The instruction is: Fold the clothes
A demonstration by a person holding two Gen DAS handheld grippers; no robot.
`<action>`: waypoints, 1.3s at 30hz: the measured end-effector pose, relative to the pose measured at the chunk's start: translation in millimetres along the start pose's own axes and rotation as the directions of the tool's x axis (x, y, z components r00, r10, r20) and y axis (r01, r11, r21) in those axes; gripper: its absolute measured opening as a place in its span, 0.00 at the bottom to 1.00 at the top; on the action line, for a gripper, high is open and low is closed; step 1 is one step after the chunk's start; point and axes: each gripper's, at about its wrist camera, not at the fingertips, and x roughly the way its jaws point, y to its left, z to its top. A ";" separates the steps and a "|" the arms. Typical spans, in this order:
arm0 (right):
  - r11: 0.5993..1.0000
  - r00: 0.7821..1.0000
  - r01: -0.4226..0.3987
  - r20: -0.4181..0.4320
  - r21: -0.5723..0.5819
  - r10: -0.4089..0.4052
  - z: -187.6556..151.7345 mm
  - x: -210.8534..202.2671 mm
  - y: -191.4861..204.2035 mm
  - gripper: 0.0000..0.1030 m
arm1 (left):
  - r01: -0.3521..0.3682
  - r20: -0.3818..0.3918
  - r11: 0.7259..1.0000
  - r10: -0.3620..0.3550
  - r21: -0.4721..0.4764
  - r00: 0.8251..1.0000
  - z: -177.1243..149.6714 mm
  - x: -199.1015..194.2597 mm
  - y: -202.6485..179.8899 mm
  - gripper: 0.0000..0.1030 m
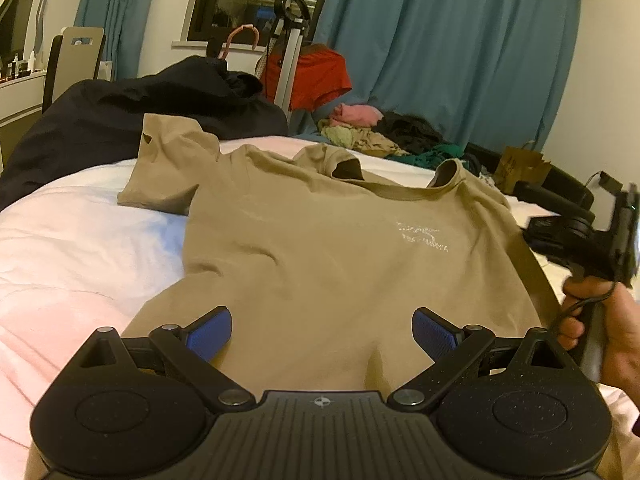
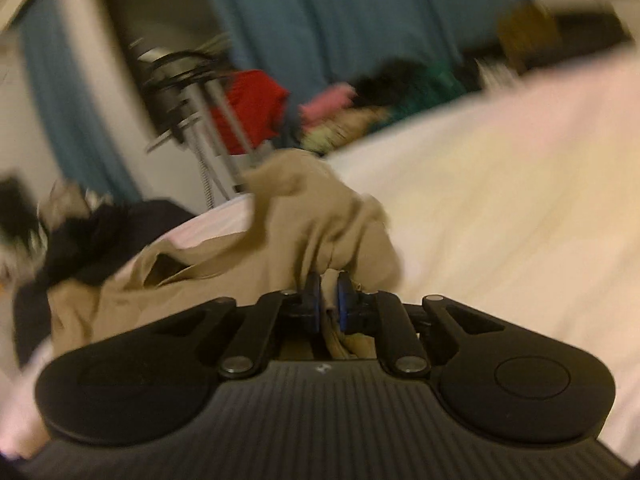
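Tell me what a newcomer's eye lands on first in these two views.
First, the tan T-shirt spread across the pale bed, filling the left wrist view. Then the right gripper, jaws shut on a bunched fold of that shirt, while the left gripper hangs open above its lower part. Behind, a red garment stands out against blue curtains.

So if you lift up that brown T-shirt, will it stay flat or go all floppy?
Probably floppy: the tan T-shirt bunches and droops where the right gripper pinches it. Likely light too, as a small pinch lifts it. It wrinkles on the bed.
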 end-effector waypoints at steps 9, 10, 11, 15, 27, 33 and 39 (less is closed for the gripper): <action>0.945 0.976 -0.207 -0.124 -0.254 0.180 -25.9 13.2 71.0 0.15 | 0.011 -0.003 0.999 -0.011 -0.030 1.000 0.2 -2.5 4.3 0.95; 0.942 0.971 -0.227 -0.126 -0.245 0.202 -22.6 10.7 72.2 0.20 | 0.014 -0.003 0.999 -0.014 -0.028 1.000 0.1 -2.9 3.7 0.95; 0.942 0.966 -0.253 -0.113 -0.218 0.233 -17.2 7.1 69.2 0.33 | 0.017 -0.004 0.999 -0.017 -0.027 1.000 -0.2 -3.2 3.2 0.95; 0.941 0.946 -0.323 -0.002 -0.102 0.325 5.6 -10.9 49.5 0.74 | 0.026 -0.007 0.999 -0.026 -0.026 1.000 -1.3 -4.8 2.3 0.95; 0.946 0.958 -0.285 -0.003 -0.157 0.288 12.5 -2.2 39.2 0.67 | 0.027 -0.024 0.998 -0.028 -0.049 0.999 -2.1 1.6 5.7 0.95; 0.932 0.975 -0.213 -0.128 -0.294 0.182 -7.4 27.5 57.5 0.30 | 0.025 -0.026 0.999 -0.026 -0.046 0.999 -3.9 3.7 7.3 0.95; 0.968 0.976 -0.218 -0.007 -0.123 0.219 26.4 6.7 24.7 0.09 | 0.025 -0.036 0.999 -0.026 -0.040 0.999 -4.3 7.3 6.4 0.95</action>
